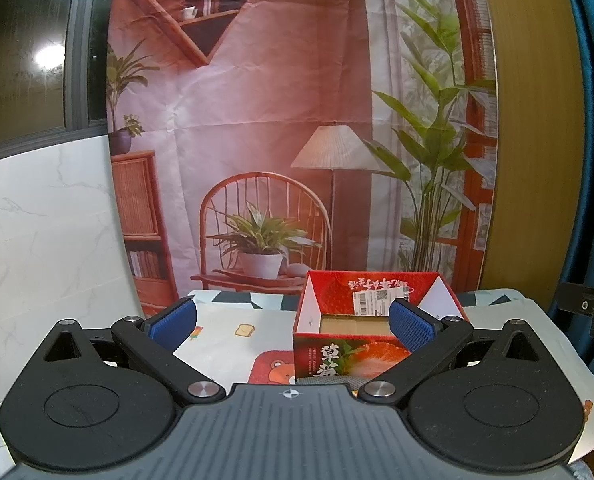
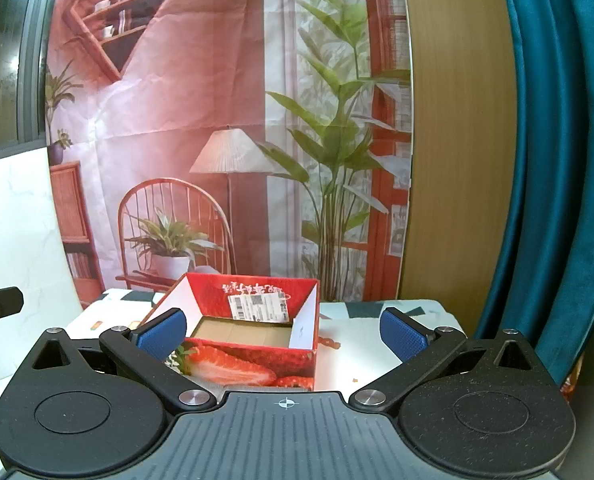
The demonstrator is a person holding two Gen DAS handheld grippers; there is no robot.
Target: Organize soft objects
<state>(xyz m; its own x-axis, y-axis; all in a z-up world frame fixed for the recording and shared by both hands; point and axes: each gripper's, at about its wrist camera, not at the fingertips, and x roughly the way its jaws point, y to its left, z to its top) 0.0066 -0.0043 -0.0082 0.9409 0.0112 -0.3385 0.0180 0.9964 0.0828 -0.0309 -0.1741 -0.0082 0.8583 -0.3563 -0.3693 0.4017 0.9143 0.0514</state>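
Printed room backdrop (image 1: 281, 120) hangs behind the worktop (image 1: 233, 320); teal curtain (image 2: 557, 160) at right; strawberry box (image 1: 361, 320) stands open-topped on the patterned cloth (cardboard floor bare); left gripper (image 1: 293, 322) and right gripper (image 2: 283, 330) level, jaws released; only the left view shows the cloth's bear print (image 1: 275, 372).

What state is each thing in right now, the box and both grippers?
Strawberry box: open-topped, upright on the table, nothing visible inside.
Left gripper: fingers open, holding nothing.
Right gripper: fingers open, holding nothing.
Tablecloth: spread flat on the table.
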